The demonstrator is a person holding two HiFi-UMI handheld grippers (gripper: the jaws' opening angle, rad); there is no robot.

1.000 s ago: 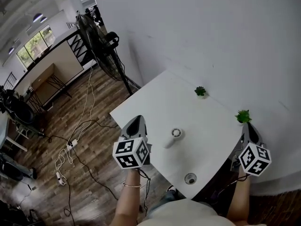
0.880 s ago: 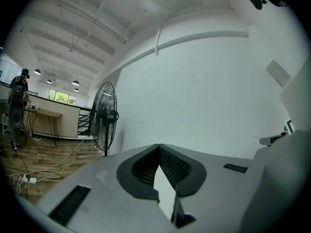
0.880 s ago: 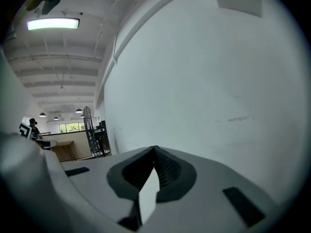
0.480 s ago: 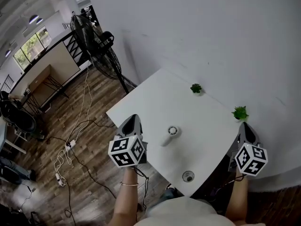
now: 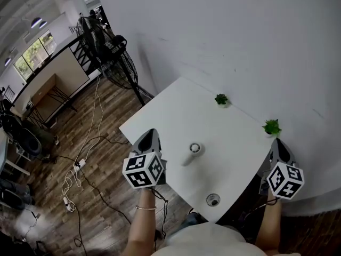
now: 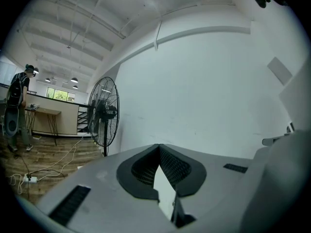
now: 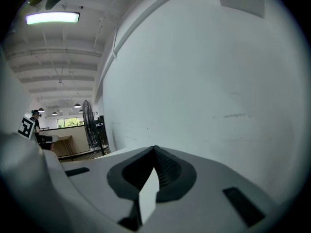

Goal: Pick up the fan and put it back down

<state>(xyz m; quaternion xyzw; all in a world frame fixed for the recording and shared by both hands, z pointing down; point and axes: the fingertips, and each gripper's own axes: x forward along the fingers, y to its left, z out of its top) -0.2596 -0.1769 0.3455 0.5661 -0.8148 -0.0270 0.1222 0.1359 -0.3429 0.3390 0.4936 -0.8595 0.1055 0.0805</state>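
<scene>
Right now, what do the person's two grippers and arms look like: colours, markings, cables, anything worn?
The left gripper and right gripper match: pale grey tapering bodies, black ribbed pads, and each carries a cube of black-and-white square markers. A thin black cable trails by each wrist. The forearms are unsleeved; a thin bracelet circles the left wrist, and the shirt is light.

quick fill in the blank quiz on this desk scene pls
1. The white table carries ___ small green plants.
2. The left tongs and the right tongs are both ___, with nothing in them.
3. The black pedestal fan stands on the ___, beside the table.
4. The handheld fan lies on the ___, apart from both tongs.

Missing words: two; shut; floor; table.
</scene>
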